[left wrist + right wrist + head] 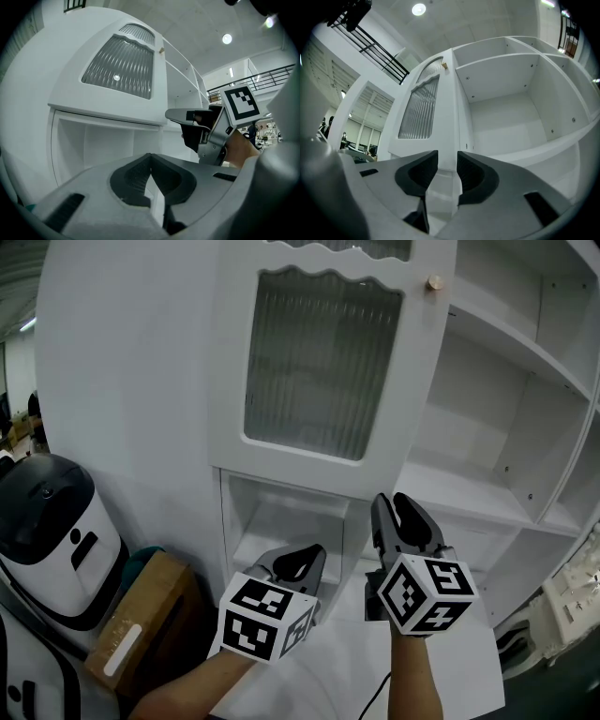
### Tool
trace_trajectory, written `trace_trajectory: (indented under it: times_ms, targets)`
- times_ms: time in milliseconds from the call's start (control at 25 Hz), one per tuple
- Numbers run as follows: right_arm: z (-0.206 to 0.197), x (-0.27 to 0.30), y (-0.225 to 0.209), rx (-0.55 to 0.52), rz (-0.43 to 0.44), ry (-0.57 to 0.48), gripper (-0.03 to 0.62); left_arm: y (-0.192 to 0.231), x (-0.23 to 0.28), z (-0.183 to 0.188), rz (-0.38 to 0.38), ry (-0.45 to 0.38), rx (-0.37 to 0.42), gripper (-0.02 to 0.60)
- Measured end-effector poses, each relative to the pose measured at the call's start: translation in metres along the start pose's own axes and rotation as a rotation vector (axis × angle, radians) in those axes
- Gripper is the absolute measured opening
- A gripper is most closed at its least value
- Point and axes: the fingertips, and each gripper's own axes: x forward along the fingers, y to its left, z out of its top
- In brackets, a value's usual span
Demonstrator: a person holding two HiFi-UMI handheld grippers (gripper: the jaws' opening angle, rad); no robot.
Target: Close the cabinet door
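Observation:
The white cabinet door (319, 362) with a ribbed glass panel stands swung out from the cabinet, its small round knob (434, 282) at the upper right corner. The open shelves (487, 409) lie to its right. My left gripper (298, 561) is shut and empty, below the door's lower edge. My right gripper (396, 507) sits just under the door's lower right corner, jaws a narrow gap apart with nothing between them. In the right gripper view the door (422, 112) and its free edge line up beyond the right gripper (447, 161). The left gripper (150, 157) looks up at the door (117, 70).
A white rounded machine (47, 531) stands at the lower left with a cardboard box (141, 615) beside it. An open lower compartment (281, 521) sits under the door. A white shelf surface (469, 493) runs to the right.

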Motion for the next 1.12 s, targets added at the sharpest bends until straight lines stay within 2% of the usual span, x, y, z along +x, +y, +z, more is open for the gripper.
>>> trace_trajectory:
  times_ms: [320,760,1120]
  targets:
    - [-0.006,-0.019,0.025,-0.019,-0.026,0.032,0.12,0.0,-0.026,0.004,-0.023,-0.004,0.004,0.011]
    - [-0.025,-0.041,0.077,-0.042,-0.041,0.087,0.064,0.008,-0.066,0.006,-0.039,-0.009,0.014,0.011]
    - [-0.043,-0.06,0.121,-0.052,-0.04,0.126,0.051,0.011,-0.093,0.002,-0.067,-0.01,0.009,0.011]
